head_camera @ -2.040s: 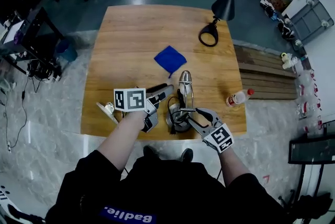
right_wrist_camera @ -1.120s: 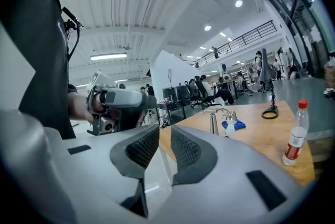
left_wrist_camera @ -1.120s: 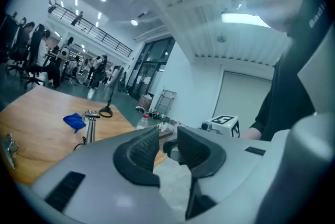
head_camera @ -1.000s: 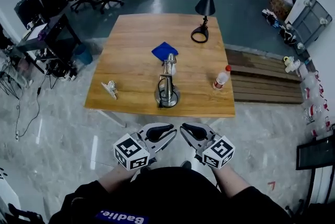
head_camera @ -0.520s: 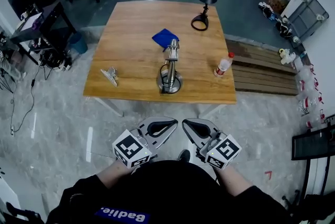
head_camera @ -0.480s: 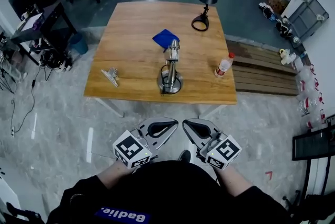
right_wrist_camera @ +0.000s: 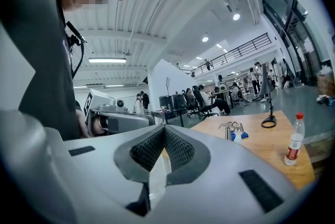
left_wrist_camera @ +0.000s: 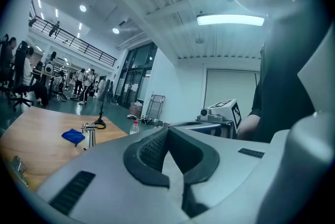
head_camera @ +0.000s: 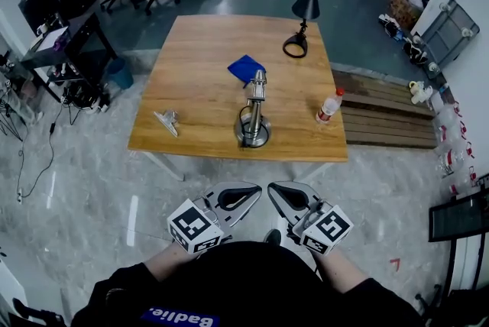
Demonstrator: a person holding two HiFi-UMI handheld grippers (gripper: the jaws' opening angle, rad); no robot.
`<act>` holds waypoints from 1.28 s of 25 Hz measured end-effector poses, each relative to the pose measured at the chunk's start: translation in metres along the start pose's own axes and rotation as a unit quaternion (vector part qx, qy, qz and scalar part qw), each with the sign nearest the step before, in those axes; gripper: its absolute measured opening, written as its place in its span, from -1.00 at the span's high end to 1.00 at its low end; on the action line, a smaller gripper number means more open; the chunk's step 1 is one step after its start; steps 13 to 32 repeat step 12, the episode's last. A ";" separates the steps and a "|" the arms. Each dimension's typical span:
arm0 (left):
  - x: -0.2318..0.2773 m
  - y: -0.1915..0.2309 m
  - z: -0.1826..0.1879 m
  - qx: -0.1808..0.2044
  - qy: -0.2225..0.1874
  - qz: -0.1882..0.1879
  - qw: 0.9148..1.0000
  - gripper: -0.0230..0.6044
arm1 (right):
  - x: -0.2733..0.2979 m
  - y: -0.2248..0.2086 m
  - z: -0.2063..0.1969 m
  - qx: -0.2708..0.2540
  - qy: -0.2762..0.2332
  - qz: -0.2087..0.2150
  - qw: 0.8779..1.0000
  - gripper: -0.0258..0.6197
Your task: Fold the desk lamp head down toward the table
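Head view: left gripper (head_camera: 253, 192) and right gripper (head_camera: 273, 190) both closed, empty. Desk lamp (head_camera: 254, 111) looks rigid, stiff-jointed: pin base (head_camera: 252, 138), press head (head_camera: 260, 79).

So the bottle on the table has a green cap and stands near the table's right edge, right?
Almost. The bottle does stand near the right edge of the table, but its cap is red, not green. The right gripper view shows that most clearly, and the head view shows it too.
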State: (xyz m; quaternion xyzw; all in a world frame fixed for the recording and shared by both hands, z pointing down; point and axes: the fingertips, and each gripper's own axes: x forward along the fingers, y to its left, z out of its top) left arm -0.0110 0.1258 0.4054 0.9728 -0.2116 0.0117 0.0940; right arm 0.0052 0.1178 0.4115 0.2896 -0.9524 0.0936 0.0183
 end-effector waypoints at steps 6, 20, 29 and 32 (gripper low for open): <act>-0.006 0.003 0.001 -0.002 0.000 0.008 1.000 0.90 | 0.001 0.004 0.000 -0.001 0.004 -0.003 1.000 0.91; -0.008 -0.001 -0.001 -0.004 0.001 0.008 1.000 0.90 | -0.003 0.004 -0.002 0.001 0.003 -0.008 1.000 0.91; -0.008 -0.001 -0.001 -0.004 0.001 0.008 1.000 0.90 | -0.003 0.004 -0.002 0.001 0.003 -0.008 1.000 0.91; -0.008 -0.001 -0.001 -0.004 0.001 0.008 1.000 0.90 | -0.003 0.004 -0.002 0.001 0.003 -0.008 1.000 0.91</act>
